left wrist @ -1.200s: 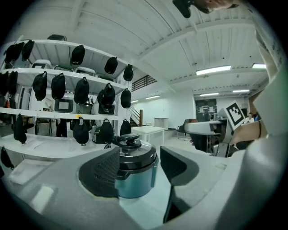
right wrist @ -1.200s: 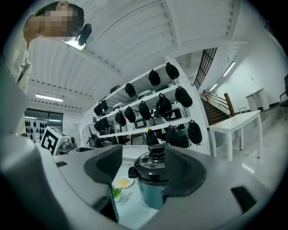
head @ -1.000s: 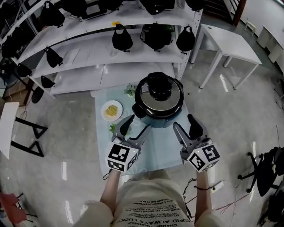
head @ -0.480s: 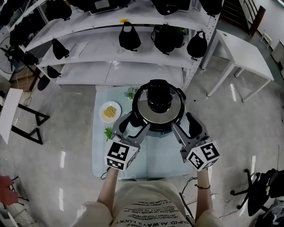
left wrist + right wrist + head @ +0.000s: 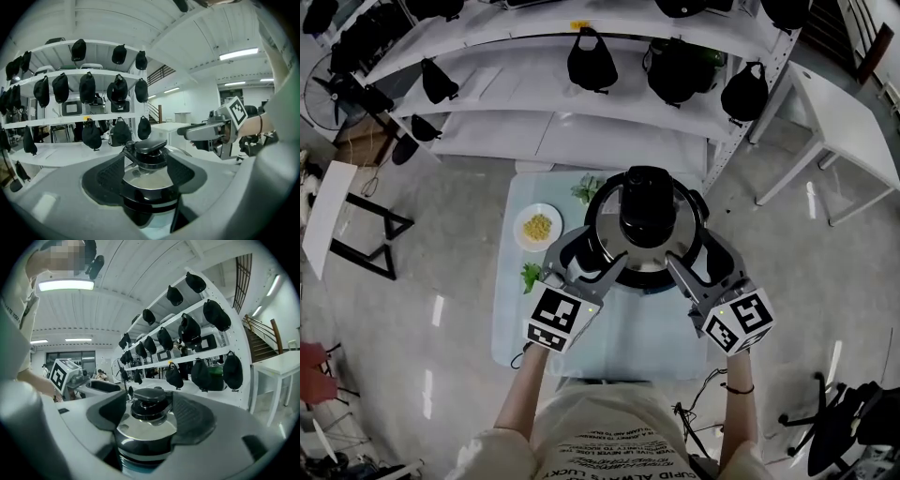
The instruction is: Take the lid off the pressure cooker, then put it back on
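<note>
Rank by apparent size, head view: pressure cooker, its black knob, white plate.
1. pressure cooker
2. black knob and white plate: about alike; knob is nearer the camera, so unranked.

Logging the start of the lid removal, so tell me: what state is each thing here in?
pressure cooker: upright on the table, closed.
lid: seated on the cooker.
left gripper: open, gripping nothing.
right gripper: open, jaws have just been opening wider, nothing pressed between them.
plate: holds yellow food.

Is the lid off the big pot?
No, the lid sits on top of the pressure cooker, its black knob up.
</note>
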A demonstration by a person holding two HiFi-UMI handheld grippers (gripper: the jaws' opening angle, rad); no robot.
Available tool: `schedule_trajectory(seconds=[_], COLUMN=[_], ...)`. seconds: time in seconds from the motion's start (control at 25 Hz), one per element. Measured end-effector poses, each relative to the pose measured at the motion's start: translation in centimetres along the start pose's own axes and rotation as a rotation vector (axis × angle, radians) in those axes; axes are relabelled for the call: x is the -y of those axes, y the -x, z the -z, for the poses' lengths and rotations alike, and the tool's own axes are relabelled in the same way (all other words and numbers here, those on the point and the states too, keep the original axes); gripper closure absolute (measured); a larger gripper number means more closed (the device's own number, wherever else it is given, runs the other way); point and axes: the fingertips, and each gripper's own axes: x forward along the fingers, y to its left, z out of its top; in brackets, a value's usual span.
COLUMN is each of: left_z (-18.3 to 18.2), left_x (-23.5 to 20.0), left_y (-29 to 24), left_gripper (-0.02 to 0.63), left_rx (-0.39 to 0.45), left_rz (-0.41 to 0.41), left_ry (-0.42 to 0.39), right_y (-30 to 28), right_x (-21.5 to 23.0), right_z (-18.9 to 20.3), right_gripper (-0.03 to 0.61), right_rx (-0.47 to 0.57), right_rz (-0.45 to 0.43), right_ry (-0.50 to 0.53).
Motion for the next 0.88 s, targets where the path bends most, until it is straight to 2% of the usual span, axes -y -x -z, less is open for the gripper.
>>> schedule_trajectory(seconds=[0.44,0.72,0.88], left_z=[-0.8,-0.6,-0.3], left_x=[-0.5,-0.2,0.2], left_y=[-3.2,-5.1,-5.8], left_gripper=[0.341,0.333,0.333], left_rx=[-0.047,-0.114,-0.142], left_rz=[0.137,0.268,0.354], left_ry=[-0.117,-0.252,-0.287], right_y=[-3.5,-5.0,-5.6], right_x=[0.4,0.3,0.2], right_z=[-0.4,0.1,0.5], right_gripper=[0.279,0.276,0.275], right_rx=[-0.100,-0.196,-0.251], right_rz=[-0.219,-0.372,-0.441], right_ry=[0.115,0.179,0.211])
